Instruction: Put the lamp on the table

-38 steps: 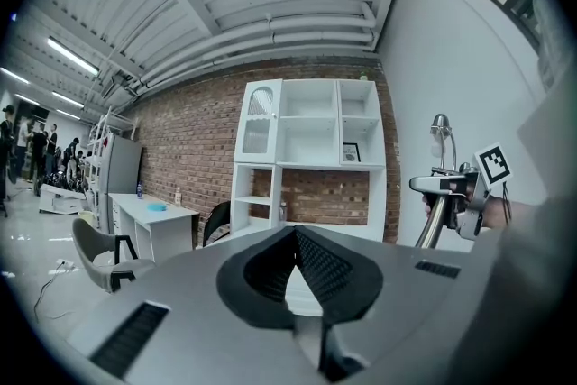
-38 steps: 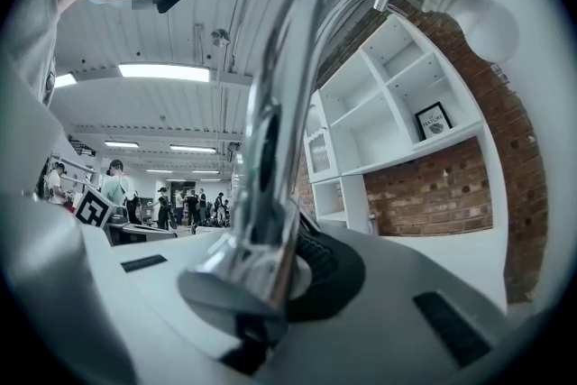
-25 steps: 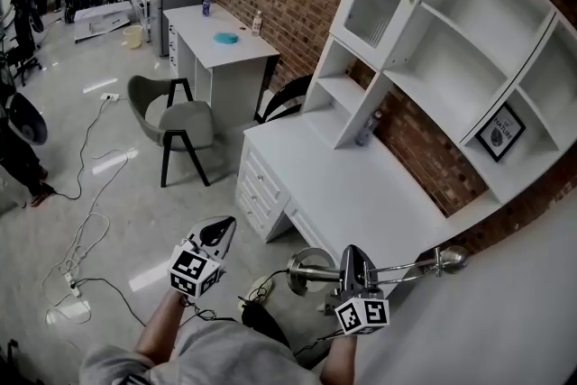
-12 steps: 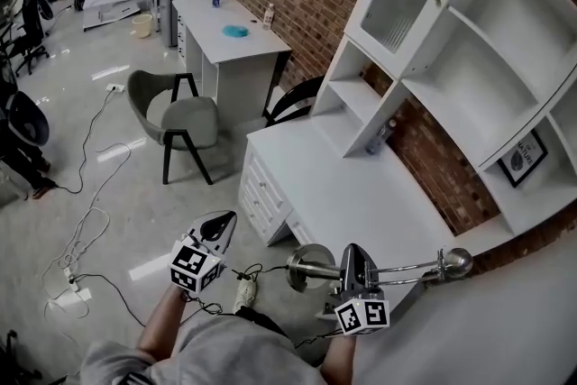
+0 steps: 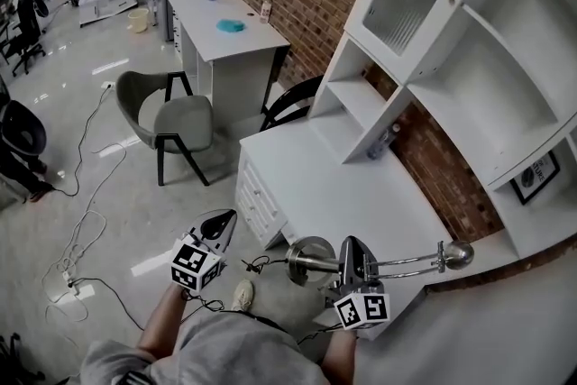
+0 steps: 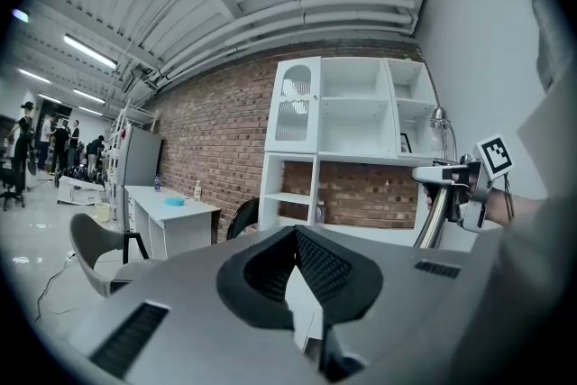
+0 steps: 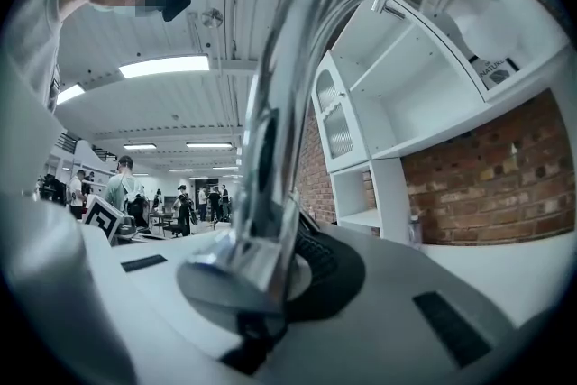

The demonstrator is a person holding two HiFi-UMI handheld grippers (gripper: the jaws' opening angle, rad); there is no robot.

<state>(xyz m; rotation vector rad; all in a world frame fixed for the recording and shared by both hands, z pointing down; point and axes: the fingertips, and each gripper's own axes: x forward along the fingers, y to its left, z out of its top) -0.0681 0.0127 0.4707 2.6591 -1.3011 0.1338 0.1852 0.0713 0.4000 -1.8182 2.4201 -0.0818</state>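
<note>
A chrome lamp [image 5: 410, 263] lies nearly level in the air, its round base [image 5: 311, 261] to the left and its head [image 5: 458, 254] to the right. My right gripper [image 5: 352, 250] is shut on the lamp's stem just beside the base, over the front edge of the white desk [image 5: 361, 194]. In the right gripper view the stem [image 7: 270, 140] rises from between the pads of the right gripper [image 7: 270, 284]. My left gripper [image 5: 219, 228] hangs left of the lamp, shut and empty. The left gripper view shows its jaws [image 6: 297, 284] closed, and the lamp [image 6: 439, 216] off to the right.
A tall white hutch [image 5: 451, 59] stands on the desk against the brick wall, a small bottle [image 5: 380, 142] at its foot. A grey chair [image 5: 171, 117], a black chair [image 5: 288, 108] and a second white desk [image 5: 230, 36] stand to the left. Cables [image 5: 86, 230] trail across the floor.
The desk and hutch have slid closer and lower in the head view. Both grippers and the lamp keep nearly the same place, the lamp now over the desk's front edge.
</note>
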